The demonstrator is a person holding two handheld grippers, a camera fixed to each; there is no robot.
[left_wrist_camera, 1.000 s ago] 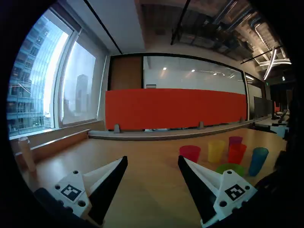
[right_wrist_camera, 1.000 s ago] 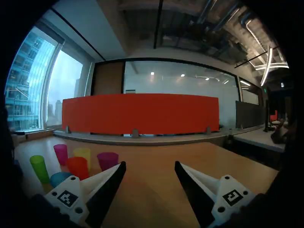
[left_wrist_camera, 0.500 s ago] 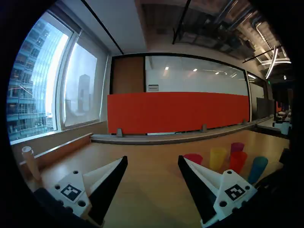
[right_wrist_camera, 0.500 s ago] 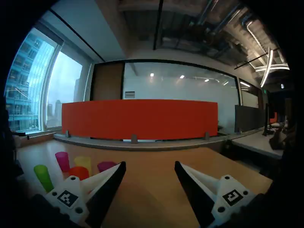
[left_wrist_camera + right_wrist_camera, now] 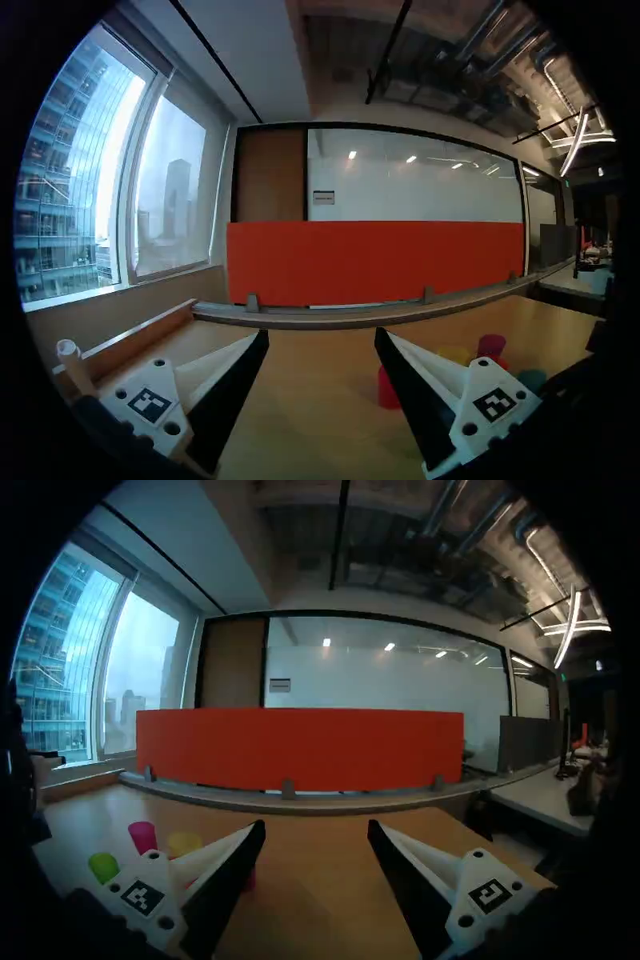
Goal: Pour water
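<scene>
Wooden table (image 5: 320,400) before an orange partition (image 5: 368,260). Left gripper (image 5: 321,331) and right gripper (image 5: 315,822), both with jaws spread, holding nothing. Coloured cups (image 5: 142,836) stand on the table, largely hidden behind the fingers; red cup (image 5: 387,390) half-covered; contents too small to make out

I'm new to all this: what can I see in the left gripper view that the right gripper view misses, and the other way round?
Left gripper view: a pale wooden peg by the window ledge, a teal cup and the open left tongs. Right gripper view: a green cup and the open right tongs. Both: the orange divider, the wooden table, a magenta cup and a yellow cup.
</scene>
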